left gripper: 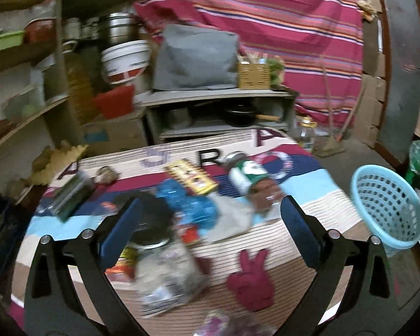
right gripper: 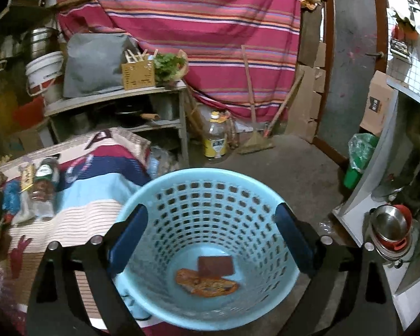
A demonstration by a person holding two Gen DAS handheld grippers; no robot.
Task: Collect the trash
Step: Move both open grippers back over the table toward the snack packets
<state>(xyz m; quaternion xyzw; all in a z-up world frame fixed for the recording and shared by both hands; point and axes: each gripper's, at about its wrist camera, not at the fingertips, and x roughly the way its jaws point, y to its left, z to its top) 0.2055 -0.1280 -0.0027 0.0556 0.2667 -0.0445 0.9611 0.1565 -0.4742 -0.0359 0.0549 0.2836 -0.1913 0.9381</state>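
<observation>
Trash lies on a striped cloth-covered table (left gripper: 308, 212): a blue crumpled wrapper (left gripper: 193, 204), a yellow packet (left gripper: 191, 179), a green and white bottle (left gripper: 249, 176), a black round lid (left gripper: 154, 218) and a clear plastic bag (left gripper: 168, 274). My left gripper (left gripper: 210, 224) is open and empty above this pile. A light blue perforated basket (right gripper: 207, 224) stands on the floor beside the table; it also shows in the left wrist view (left gripper: 389, 204). It holds a brown square (right gripper: 215, 266) and an orange wrapper (right gripper: 207, 282). My right gripper (right gripper: 210, 238) is open and empty over the basket.
A grey shelf unit (right gripper: 112, 98) with a grey bag, wooden box and pan stands behind the table. A yellow-labelled bottle (right gripper: 215, 137) and broom (right gripper: 254, 140) are on the floor. A green bin (right gripper: 358, 162) and stacked bowls (right gripper: 392, 226) sit at the right.
</observation>
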